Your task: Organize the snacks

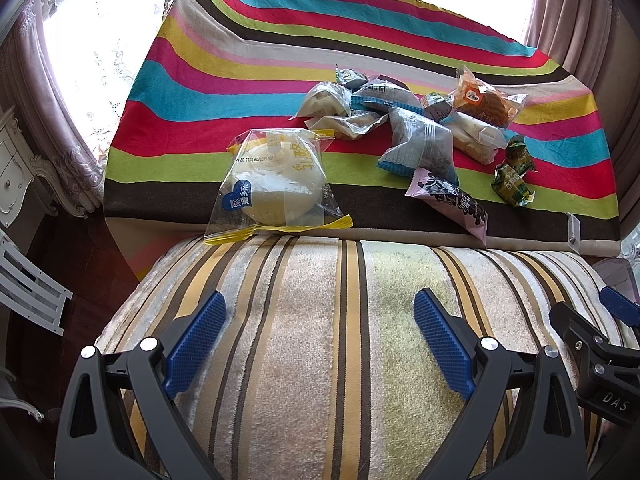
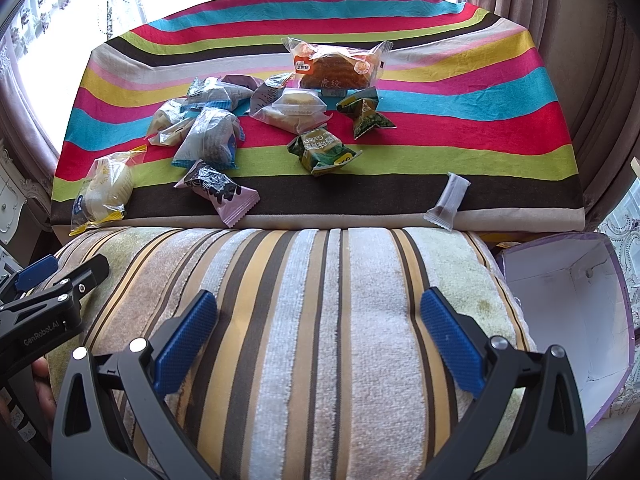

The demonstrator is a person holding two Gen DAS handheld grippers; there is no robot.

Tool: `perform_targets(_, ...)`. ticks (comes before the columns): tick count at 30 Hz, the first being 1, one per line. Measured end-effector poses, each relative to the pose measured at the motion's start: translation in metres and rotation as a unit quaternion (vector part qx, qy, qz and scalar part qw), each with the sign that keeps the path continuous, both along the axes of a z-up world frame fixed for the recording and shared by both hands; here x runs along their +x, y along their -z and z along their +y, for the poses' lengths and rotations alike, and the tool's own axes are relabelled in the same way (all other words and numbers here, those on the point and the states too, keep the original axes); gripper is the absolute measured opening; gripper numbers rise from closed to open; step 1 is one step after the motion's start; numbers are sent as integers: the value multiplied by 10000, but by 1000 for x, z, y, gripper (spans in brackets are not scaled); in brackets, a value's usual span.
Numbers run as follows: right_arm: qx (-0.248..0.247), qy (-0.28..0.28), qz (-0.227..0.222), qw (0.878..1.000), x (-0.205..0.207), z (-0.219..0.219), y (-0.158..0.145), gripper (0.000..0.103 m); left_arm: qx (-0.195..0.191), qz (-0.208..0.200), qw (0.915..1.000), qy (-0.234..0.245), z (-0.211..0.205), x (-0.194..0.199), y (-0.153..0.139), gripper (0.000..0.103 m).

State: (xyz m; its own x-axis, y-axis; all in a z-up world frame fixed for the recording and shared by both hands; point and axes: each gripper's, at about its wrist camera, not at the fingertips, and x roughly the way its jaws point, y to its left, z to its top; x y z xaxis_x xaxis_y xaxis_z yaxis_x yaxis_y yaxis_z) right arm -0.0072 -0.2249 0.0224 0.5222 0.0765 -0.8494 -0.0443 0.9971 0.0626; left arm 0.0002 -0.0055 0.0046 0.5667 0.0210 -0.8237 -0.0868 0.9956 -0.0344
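Snacks (image 2: 280, 112) were found heaped on the striped tabletop (image 2: 460, 128) beyond the towel (image 2: 320, 320); both hand-held grippers, left (image 1: 320, 336) and right (image 2: 320, 332), were spread and empty, so a first pickup was judged pending.

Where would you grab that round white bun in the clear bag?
Pinch the round white bun by its near yellow crimped seam: it juts flat over the table's front edge, so the open left gripper can approach from the front.
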Motion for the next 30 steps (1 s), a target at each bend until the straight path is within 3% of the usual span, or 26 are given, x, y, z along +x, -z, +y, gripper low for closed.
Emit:
perform_targets(7,649,-596,429,9952,24,-24,-6,102,-153,-32,9999,9,5,0,-2,92)
perform_targets(12,1266,153,230,9916,36,-62,-5,102,-568,-187,9980,-185,21,0,-9,92)
perform_targets(15,1383,727,129,9876,45,-89,-3,102,-715,-139,9967,-352,32,7,-9,91)
perform_targets(22,1065,1494,257,9827,66,-112,9,102,-675,-188,9964,-471,41,31,-13,90)
perform_targets(26,785,1525,478,9840,81,-107,21,84,-680,-171,9964,-484,45,45,-12,90)
perform_targets(28,743,1528,567,9838,86,-106,26,81,-674,-108,9965,-474,46,52,-9,90)
perform_targets(30,736,1535,627,9834,90,-106,29,67,-626,-66,9969,-480,45,60,-8,90)
